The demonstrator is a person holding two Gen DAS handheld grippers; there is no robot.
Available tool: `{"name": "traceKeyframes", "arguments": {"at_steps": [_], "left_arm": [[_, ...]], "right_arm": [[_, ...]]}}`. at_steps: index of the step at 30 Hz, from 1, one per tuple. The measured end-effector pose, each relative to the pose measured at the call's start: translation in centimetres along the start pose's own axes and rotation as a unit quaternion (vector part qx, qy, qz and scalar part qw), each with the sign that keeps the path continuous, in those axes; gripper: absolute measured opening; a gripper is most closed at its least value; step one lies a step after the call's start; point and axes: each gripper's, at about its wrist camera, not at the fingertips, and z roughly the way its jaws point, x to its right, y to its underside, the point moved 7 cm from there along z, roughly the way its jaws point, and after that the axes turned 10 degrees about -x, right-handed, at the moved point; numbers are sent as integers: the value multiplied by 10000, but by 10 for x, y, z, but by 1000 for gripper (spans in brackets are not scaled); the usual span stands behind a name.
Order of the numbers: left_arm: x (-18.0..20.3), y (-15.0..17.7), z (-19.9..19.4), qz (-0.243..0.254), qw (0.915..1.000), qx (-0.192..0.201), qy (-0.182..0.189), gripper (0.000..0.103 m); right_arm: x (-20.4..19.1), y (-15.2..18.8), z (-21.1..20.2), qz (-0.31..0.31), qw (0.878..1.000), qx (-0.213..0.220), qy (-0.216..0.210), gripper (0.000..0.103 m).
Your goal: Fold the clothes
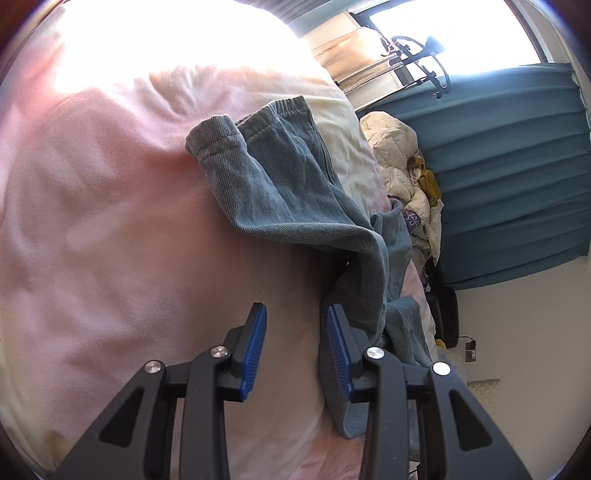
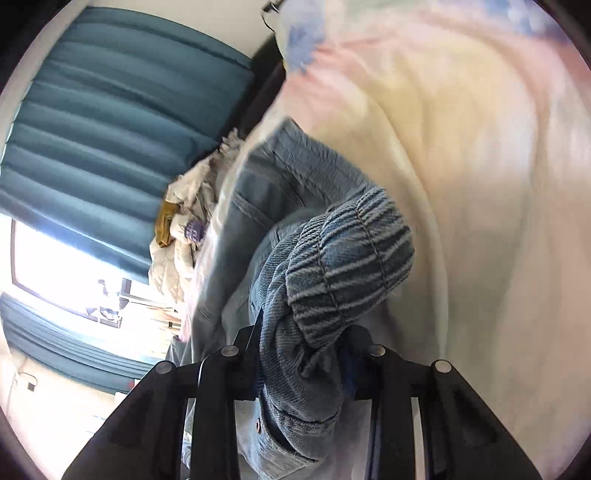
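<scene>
A pair of faded blue denim trousers (image 1: 280, 184) lies crumpled on the pink and cream bed cover (image 1: 110, 221), one hemmed end toward the far side. My left gripper (image 1: 296, 310) hovers over the cover just left of the denim. Its blue pads (image 1: 255, 343) stand apart with nothing between them, and the cloth drapes behind the right finger. In the right wrist view my right gripper (image 2: 304, 354) is shut on a bunched fold of the same trousers (image 2: 280, 229). The ribbed elastic waistband (image 2: 347, 251) bulges out above the jaws and hides the pads.
A heap of white quilted clothes (image 1: 402, 158) with a mustard piece lies at the bed's edge. Behind it hangs a teal curtain (image 1: 498, 166) below a bright window (image 1: 443, 29). A black clamp lamp (image 1: 424, 55) stands near the window. The bed cover (image 2: 480, 184) stretches wide.
</scene>
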Motion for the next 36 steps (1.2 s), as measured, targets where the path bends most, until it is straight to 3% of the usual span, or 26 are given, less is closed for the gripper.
{"name": "traceKeyframes", "arguments": {"at_steps": [9,11,14,18,23,27,30,31,36], "left_arm": [[5,3,7,-21,9998,-172,56,35],[3,4,9,-53,9997,-216,-32,35],[1,5,13,-104,9994,-270,-175,35],[-1,6,17,-110,9988,-320,-344,35],[-4,6,19,-145,9982,-330,-475,35],[-5,7,19,-149,9979,-346,-533,35],[-6,6,21,-142,9979,-343,-533,35],[-7,5,22,-137,9980,-325,-530,35],[-18,-2,39,-236,9959,-388,-778,35]], "right_arm": [[-26,-102,-98,-714,9909,1029,491,29],[-17,-126,-102,-837,9850,1279,802,29],[31,-136,-94,-815,9818,1134,1290,29],[111,-115,-62,-478,9809,700,1752,29],[166,-92,-50,-52,9845,514,1677,29],[157,-79,-66,-423,9780,452,1992,30],[142,-66,-85,-810,9718,411,2176,44],[136,-61,-91,-951,9699,394,2207,49],[94,-29,-107,-1514,9661,238,2077,53]]}}
